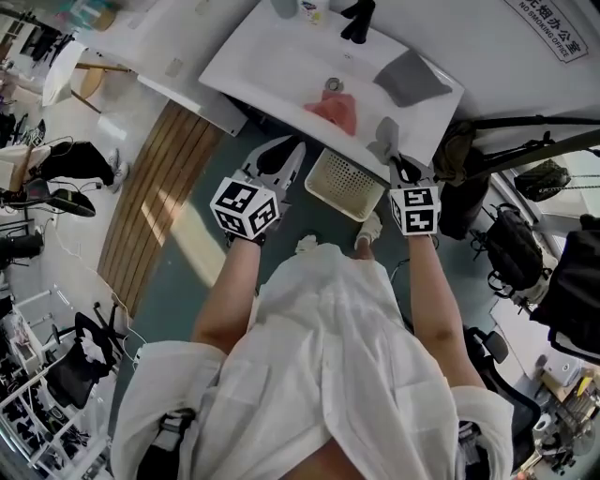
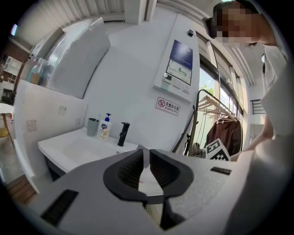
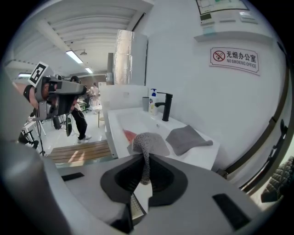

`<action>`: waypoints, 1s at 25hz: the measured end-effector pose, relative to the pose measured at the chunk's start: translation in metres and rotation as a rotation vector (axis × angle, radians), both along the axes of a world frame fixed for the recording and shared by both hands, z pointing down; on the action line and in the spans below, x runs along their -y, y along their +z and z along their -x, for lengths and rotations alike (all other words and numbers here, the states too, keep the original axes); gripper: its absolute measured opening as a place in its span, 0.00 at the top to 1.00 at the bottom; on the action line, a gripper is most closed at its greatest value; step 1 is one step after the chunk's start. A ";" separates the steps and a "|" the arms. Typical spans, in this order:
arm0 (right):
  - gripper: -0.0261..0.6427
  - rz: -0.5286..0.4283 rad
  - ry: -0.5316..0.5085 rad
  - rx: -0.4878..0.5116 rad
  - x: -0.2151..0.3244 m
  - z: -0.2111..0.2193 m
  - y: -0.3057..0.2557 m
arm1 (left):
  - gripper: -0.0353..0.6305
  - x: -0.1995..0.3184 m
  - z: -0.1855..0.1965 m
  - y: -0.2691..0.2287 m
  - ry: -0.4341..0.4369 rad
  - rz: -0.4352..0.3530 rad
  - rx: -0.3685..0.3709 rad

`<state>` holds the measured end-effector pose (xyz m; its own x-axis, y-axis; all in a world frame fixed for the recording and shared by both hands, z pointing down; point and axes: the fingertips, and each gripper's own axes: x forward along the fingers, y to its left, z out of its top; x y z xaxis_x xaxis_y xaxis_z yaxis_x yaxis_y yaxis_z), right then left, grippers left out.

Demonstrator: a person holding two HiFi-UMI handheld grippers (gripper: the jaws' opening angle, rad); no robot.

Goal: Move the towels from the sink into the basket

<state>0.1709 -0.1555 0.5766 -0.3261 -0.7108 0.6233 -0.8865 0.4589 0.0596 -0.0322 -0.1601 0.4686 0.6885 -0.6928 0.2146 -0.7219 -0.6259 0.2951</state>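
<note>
The white sink (image 1: pixel 253 52) holds a pink towel (image 1: pixel 335 111) in its basin, and a flat grey towel (image 1: pixel 412 77) lies on its right rim. My right gripper (image 1: pixel 396 161) is shut on a second grey towel (image 1: pixel 385 138), lifted just above the sink's front edge. In the right gripper view that knitted towel (image 3: pixel 148 142) bunches over the closed jaws of the right gripper (image 3: pixel 146 158), with the pink towel (image 3: pixel 129 135) behind. The cream perforated basket (image 1: pixel 345 183) sits on the floor below the sink. My left gripper (image 1: pixel 281 150) hovers left of the basket, shut and holding nothing.
A black faucet (image 1: pixel 358 21), a soap bottle (image 2: pixel 105 127) and a cup (image 2: pixel 92 127) stand at the sink's back. A wooden slatted mat (image 1: pixel 155 187) lies on the floor to the left. Bags and a rack of clothes (image 1: pixel 525 234) crowd the right side.
</note>
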 end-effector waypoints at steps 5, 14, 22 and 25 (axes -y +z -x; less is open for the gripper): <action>0.90 -0.051 -0.052 0.049 -0.008 0.030 -0.023 | 0.87 -0.008 0.003 -0.004 0.002 -0.011 -0.001; 0.90 -0.024 -0.163 0.109 -0.048 0.091 -0.022 | 0.87 -0.032 0.029 -0.008 -0.002 -0.020 0.002; 0.90 0.078 -0.198 0.119 -0.076 0.113 0.010 | 0.87 -0.048 0.047 -0.002 0.003 -0.014 0.014; 0.90 0.106 -0.190 0.099 -0.079 0.114 0.024 | 0.87 -0.051 0.052 -0.001 0.005 -0.012 0.017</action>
<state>0.0571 -0.0762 0.6003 -0.5110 -0.5629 0.6496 -0.7827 0.6171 -0.0810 -0.0845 -0.1088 0.4678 0.6882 -0.6921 0.2179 -0.7236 -0.6328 0.2756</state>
